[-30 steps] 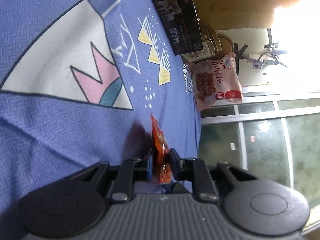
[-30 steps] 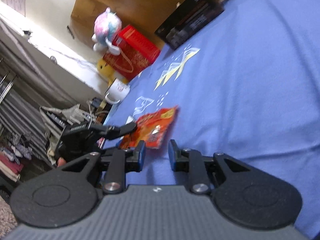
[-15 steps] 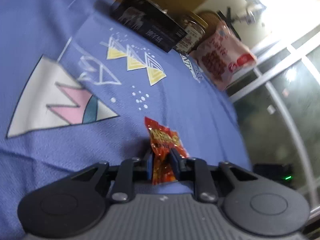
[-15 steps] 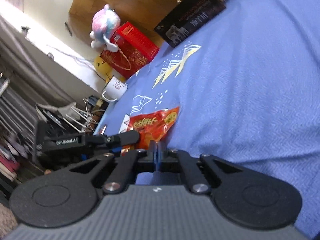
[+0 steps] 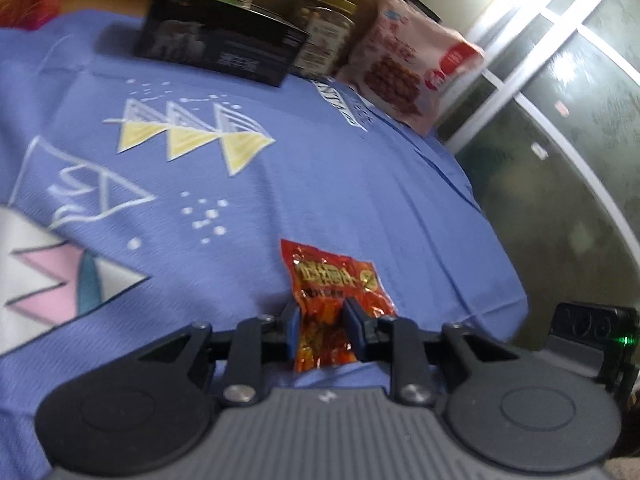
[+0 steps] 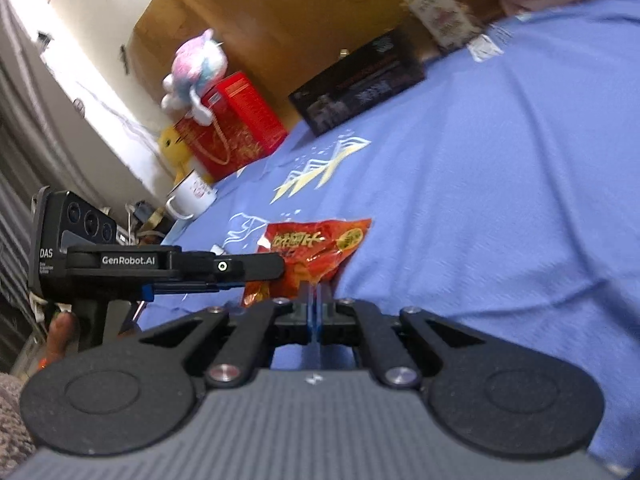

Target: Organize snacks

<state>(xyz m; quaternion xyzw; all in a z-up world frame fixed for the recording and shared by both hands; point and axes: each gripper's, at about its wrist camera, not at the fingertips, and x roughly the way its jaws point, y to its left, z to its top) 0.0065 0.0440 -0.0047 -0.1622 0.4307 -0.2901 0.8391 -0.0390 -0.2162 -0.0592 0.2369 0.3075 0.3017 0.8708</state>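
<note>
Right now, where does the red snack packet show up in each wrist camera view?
Left wrist view: the red snack packet sits bottom centre, pinched in the left gripper.
Right wrist view: the packet is centre-left, just beyond the shut right gripper.
Shared landmark: the black box at the cloth's far edge.

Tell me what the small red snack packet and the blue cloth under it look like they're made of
Red snack packet: thin plastic or foil film, glossy; it crinkles and throws bright glints where the left gripper pinches it. Blue cloth: woven fabric, likely cotton or a blend, matte; a fine herringbone-like texture and soft folds show, with printed triangles.
</note>
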